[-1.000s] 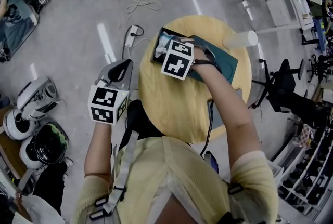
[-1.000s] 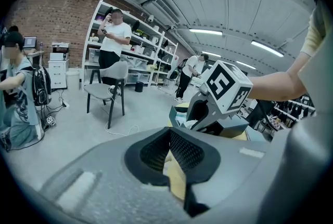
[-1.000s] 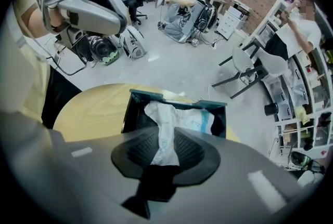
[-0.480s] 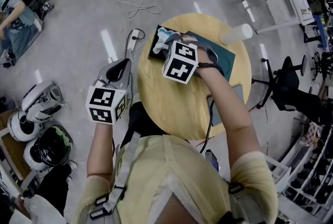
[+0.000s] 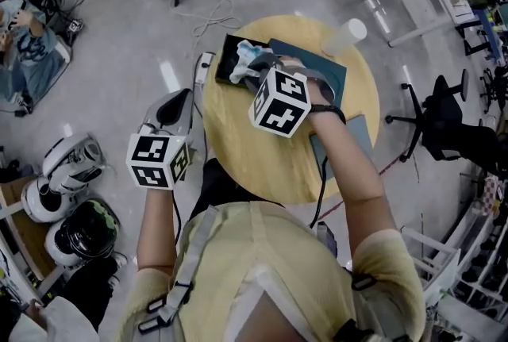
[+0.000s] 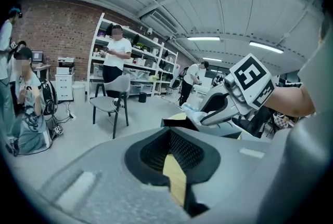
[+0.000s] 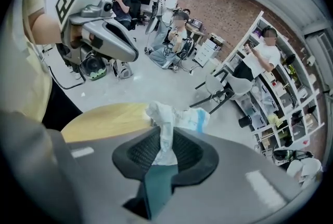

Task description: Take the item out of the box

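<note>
Looking at the head view: the round pale wooden table (image 5: 238,158) carries a dark rectangular box (image 5: 225,51) at its far left with a teal flap open to the right. The right gripper (image 5: 255,72) pinches the item (image 5: 244,56), a crumpled white-and-blue soft packet, over the box. The left gripper (image 5: 175,101) hangs left of the table, off its edge, well apart from the item.

Left gripper view: grey shell, ribbed black pads, jaws together bar a thin slit, nothing in it. The packet sits far right, at the other gripper's tip.

Right gripper view: the jaws are clamped on the packet's twisted white neck, and its blue-striped end bunches beyond the tips. Teal shows in the slit below.

Versus a second ago: the right jaws have just been closing on the packet. That gripper and the packet now sit higher, up out of the box.
</note>
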`<state>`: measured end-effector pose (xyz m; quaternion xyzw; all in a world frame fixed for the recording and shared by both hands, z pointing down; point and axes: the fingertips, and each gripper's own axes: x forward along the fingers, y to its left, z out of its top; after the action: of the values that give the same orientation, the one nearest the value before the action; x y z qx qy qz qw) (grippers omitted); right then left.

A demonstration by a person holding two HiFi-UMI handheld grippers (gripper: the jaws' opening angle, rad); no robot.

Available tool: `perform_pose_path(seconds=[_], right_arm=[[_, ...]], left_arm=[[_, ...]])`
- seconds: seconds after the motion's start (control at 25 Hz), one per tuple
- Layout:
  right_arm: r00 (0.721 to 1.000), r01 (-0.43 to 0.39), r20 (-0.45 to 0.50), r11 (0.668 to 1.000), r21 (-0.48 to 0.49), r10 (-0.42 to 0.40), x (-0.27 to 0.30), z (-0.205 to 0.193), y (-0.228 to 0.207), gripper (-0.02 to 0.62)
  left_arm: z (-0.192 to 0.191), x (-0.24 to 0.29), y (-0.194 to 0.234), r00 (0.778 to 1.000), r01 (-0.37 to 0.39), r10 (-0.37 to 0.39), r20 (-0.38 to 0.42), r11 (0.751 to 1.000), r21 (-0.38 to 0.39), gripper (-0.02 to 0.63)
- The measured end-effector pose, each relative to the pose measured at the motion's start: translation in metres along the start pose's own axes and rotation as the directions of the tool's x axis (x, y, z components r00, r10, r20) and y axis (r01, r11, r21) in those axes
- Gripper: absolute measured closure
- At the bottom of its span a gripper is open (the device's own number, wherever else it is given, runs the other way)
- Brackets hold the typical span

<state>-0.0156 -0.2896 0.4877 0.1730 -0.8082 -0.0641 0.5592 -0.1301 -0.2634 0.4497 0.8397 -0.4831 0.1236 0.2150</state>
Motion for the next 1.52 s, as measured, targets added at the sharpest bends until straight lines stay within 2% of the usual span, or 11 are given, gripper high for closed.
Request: perform_pose_path(seconds=[0.2,0.52,0.88,1.12,1.28,1.52], right_arm=[[0.998,0.034,0.053,0.999,0.034,-0.036,-0.024,-0.006,0.012,0.515],[0.984,0.057,0.16,0.986,0.156,-0.082,-0.059,-0.014,0.029,0.515],[0.95,0.036,0.28,0.941,0.336,-0.136,-0.088,-0.021,0.042,0.517],[0.913,0.005,0.361,0.89,0.457,-0.191,-0.102,-0.027,0.042,0.517],[0.879,-0.036,0.418,0.843,0.537,-0.229,-0.111,-0.031,0.044,0.517],[0.854,-0.093,0.447,0.767,0.635,-0.266,-0.115,-0.04,0.045,0.517]], left_arm=[[0.001,-0.013,-0.016,1.0,-0.013,0.013,0.014,1.0,0.015,0.6],[0.001,-0.031,-0.034,0.999,-0.035,0.034,0.03,0.999,0.024,0.6],[0.003,-0.046,-0.045,0.997,-0.055,0.054,0.046,0.998,0.032,0.6],[0.002,-0.05,-0.049,0.997,-0.059,0.057,0.042,0.997,0.048,0.6],[0.002,-0.052,-0.051,0.998,-0.057,0.055,0.044,0.997,0.052,0.6],[0.0,-0.053,-0.052,0.998,-0.047,0.046,0.038,0.998,0.045,0.6]])
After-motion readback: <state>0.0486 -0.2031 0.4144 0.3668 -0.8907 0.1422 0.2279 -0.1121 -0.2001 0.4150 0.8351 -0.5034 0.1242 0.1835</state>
